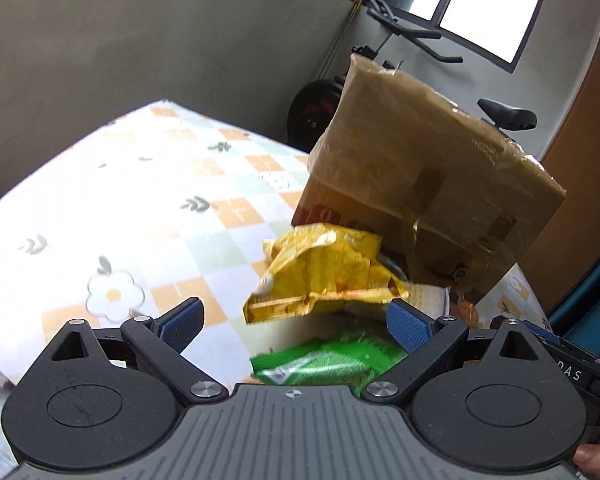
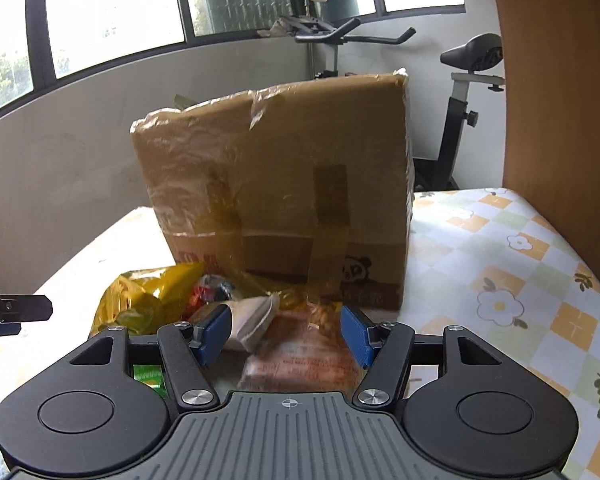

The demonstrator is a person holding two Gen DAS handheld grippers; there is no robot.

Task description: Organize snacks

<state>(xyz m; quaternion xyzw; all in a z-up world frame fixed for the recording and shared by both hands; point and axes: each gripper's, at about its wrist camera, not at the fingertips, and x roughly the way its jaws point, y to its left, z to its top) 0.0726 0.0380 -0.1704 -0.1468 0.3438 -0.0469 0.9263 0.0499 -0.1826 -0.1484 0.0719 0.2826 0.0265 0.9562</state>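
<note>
Cardboard box (image 2: 276, 184) hiding snacks (image 2: 148, 300), blurred

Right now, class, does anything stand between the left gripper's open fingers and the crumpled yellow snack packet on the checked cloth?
Nothing visible does. The left gripper is open, and the crumpled yellow snack packet lies just ahead of it. A green snack packet lies beneath the gap, and the taped brown cardboard box stands behind.

The left gripper (image 1: 296, 320) points downward with its blue-padded fingers (image 1: 182, 326) spread wide, nothing pressed between them. The right gripper (image 2: 286, 334) also tilts down, fingers (image 2: 356, 336) apart and empty. A fingertip (image 1: 594, 458) shows at the left gripper's edge.
</note>
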